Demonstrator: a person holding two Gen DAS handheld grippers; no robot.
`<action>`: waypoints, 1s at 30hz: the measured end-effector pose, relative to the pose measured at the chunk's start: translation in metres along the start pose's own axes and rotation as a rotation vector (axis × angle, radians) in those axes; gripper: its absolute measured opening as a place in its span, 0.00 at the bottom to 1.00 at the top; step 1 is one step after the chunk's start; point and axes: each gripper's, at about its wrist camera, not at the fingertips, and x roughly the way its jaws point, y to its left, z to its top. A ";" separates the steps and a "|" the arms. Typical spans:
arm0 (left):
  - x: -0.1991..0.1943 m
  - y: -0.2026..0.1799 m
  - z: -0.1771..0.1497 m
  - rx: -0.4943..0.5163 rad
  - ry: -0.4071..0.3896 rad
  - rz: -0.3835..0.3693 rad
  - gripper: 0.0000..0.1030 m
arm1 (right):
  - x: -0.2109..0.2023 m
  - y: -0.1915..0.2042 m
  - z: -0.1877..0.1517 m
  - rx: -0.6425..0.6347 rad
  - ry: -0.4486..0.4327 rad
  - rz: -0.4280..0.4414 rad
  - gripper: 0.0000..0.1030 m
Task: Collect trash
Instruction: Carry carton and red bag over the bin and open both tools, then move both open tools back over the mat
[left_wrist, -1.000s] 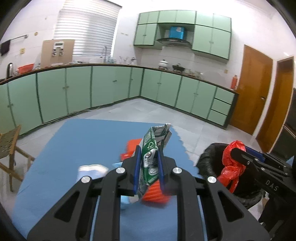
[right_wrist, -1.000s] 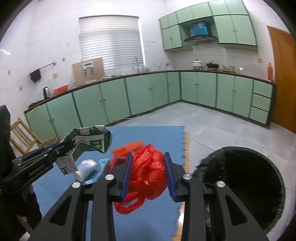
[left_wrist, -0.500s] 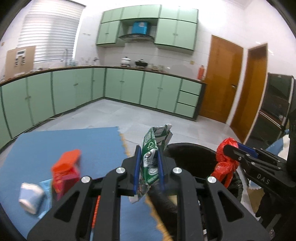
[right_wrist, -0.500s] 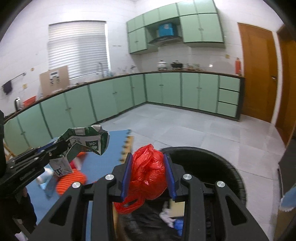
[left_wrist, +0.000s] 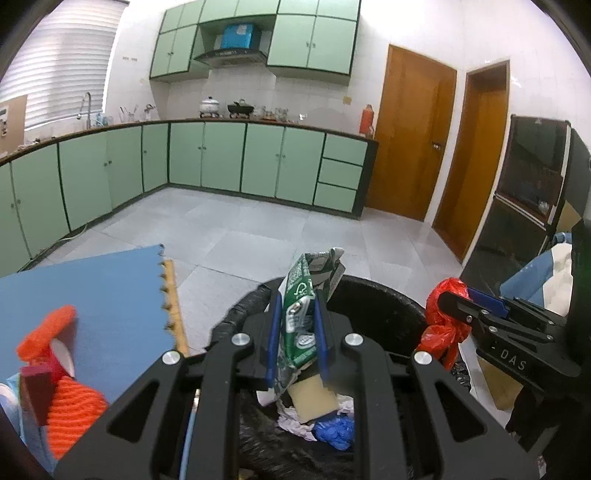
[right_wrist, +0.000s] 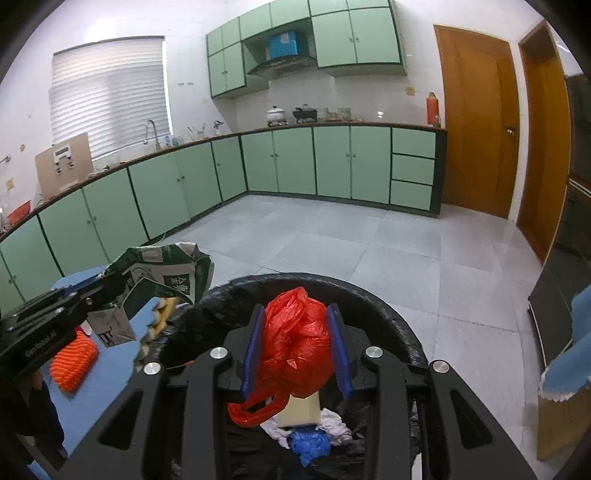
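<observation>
Bins: one black bin (right_wrist: 388, 314)
Left hand-held gripper (left_wrist: 297, 341): tilted down, clamping one carton (left_wrist: 301, 314)
Right hand-held gripper (right_wrist: 297, 350): tilted down, clamping one red bag (right_wrist: 299, 343)

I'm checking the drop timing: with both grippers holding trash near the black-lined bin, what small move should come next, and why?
Probably open the right gripper first. Its crumpled red plastic bag hangs over the round black-lined trash bin, above a yellow sponge. The left gripper, shut on the crushed green-and-white carton, seems nearer the rim and might ease further in before letting go.
</observation>
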 end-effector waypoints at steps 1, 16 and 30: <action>0.008 -0.003 0.002 0.005 0.010 -0.005 0.15 | 0.003 -0.004 -0.001 0.003 0.008 -0.006 0.34; -0.007 0.015 -0.006 0.003 0.021 0.002 0.61 | -0.007 -0.018 -0.011 0.062 -0.013 -0.110 0.91; -0.100 0.088 -0.019 -0.061 -0.033 0.162 0.76 | -0.031 0.069 -0.018 0.037 -0.031 -0.002 0.94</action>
